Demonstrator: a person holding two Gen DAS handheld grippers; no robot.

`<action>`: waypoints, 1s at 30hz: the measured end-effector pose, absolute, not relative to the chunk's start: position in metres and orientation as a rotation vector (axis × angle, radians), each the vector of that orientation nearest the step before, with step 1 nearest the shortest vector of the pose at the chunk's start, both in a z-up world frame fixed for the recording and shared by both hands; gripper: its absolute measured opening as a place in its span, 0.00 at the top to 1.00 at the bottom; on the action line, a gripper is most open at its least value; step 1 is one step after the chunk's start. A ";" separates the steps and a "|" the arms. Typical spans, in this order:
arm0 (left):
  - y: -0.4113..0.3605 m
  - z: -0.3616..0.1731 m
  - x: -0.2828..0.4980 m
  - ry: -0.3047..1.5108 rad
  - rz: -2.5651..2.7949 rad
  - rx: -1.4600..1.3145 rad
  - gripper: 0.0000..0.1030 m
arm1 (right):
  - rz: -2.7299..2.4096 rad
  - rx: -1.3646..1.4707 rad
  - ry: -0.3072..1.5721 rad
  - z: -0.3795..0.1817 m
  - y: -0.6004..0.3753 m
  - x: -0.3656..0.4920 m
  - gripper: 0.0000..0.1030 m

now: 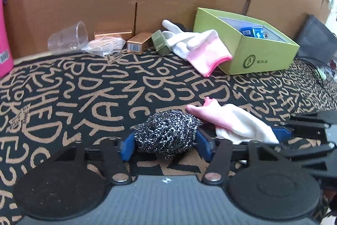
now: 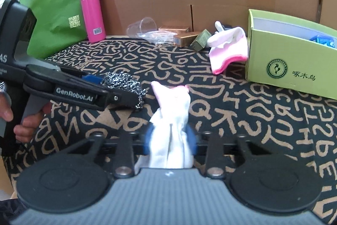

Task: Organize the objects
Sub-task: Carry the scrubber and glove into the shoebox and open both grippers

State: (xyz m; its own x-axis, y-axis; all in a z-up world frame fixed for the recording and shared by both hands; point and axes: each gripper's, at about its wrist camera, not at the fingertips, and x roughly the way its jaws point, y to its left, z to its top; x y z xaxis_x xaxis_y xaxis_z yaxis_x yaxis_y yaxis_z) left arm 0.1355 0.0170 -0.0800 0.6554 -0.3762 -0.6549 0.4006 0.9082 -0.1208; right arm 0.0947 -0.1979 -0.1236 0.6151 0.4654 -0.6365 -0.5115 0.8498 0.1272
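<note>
1. My left hand-held gripper (image 1: 164, 140) pinches the steel wool scourer (image 1: 168, 132) between its blue pads, squeezing the springy ball at its middle so it cannot roll away across the patterned cloth (image 1: 84, 88).
2. My right hand-held gripper (image 2: 169, 140) is pressed together on the near glove (image 2: 170, 119). The white fabric is bunched in the jaws, and the pink cuff end points away, toward the green box (image 2: 290, 69).
3. Both picks sit low on the cloth, side by side, so I judge that 2 items are being gathered at once.
4. The green box stands open at the right, blue packets already inside; it looks like the likely destination.
5. A second glove (image 1: 200, 47) leans against that box, beside small cartons (image 1: 138, 43), a tipped clear cup (image 1: 69, 37) and a plastic bag (image 1: 105, 45), all not yet sorted.
6. A pink bottle (image 2: 92, 14) stands upright at the back.
</note>
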 end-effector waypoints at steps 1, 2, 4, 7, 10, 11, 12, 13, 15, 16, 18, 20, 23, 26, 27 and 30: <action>0.017 -0.079 0.136 0.737 -0.445 0.034 0.47 | 0.570 -0.060 0.712 -0.123 -0.198 0.095 0.80; 0.018 -0.078 0.136 0.743 -0.445 0.028 0.49 | 0.571 -0.056 0.713 -0.122 -0.199 0.096 0.80; 0.018 -0.073 0.137 0.741 -0.452 0.018 0.51 | 0.567 -0.058 0.702 -0.117 -0.201 0.097 0.82; 0.019 -0.061 0.138 0.709 -0.460 0.007 0.51 | 0.541 -0.062 0.667 -0.105 -0.207 0.101 0.82; 0.013 -0.047 0.141 0.673 -0.470 0.011 0.51 | 0.528 -0.038 0.628 -0.090 -0.220 0.105 0.82; 0.010 -0.042 0.144 0.658 -0.480 0.012 0.51 | 0.525 -0.041 0.616 -0.085 -0.223 0.108 0.82; 0.005 -0.036 0.147 0.642 -0.492 0.015 0.51 | 0.520 -0.050 0.603 -0.078 -0.228 0.111 0.82; -0.001 -0.030 0.151 0.625 -0.507 0.022 0.51 | 0.515 -0.058 0.592 -0.072 -0.231 0.114 0.82; -0.018 -0.015 0.160 0.588 -0.537 0.046 0.51 | 0.497 -0.066 0.555 -0.058 -0.243 0.122 0.82; -0.027 -0.007 0.166 0.564 -0.552 0.057 0.51 | 0.482 -0.065 0.534 -0.051 -0.250 0.126 0.82; -0.041 0.009 0.177 0.521 -0.588 0.060 0.51 | 0.434 -0.057 0.485 -0.036 -0.269 0.136 0.82; -0.060 0.025 0.192 0.489 -0.622 0.058 0.51 | 0.378 -0.051 0.440 -0.024 -0.290 0.145 0.82; -0.093 0.042 0.214 0.441 -0.640 0.075 0.51 | 0.279 -0.043 0.376 -0.010 -0.321 0.163 0.82; -0.127 0.048 0.238 0.435 -0.679 0.086 0.51 | 0.204 -0.032 0.340 -0.005 -0.346 0.186 0.82; -0.138 0.047 0.246 0.441 -0.679 0.095 0.51 | 0.183 -0.029 0.330 -0.005 -0.353 0.195 0.82; -0.166 0.036 0.265 0.472 -0.668 0.128 0.51 | 0.134 -0.029 0.306 -0.006 -0.368 0.220 0.82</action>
State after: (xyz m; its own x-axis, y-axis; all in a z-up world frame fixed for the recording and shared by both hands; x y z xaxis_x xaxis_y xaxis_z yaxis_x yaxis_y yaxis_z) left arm 0.2655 -0.1658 0.0358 0.6846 -0.5655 -0.4600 0.6226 0.7818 -0.0344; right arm 0.2204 -0.3679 -0.0056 0.9446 0.1271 -0.3025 -0.1359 0.9907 -0.0083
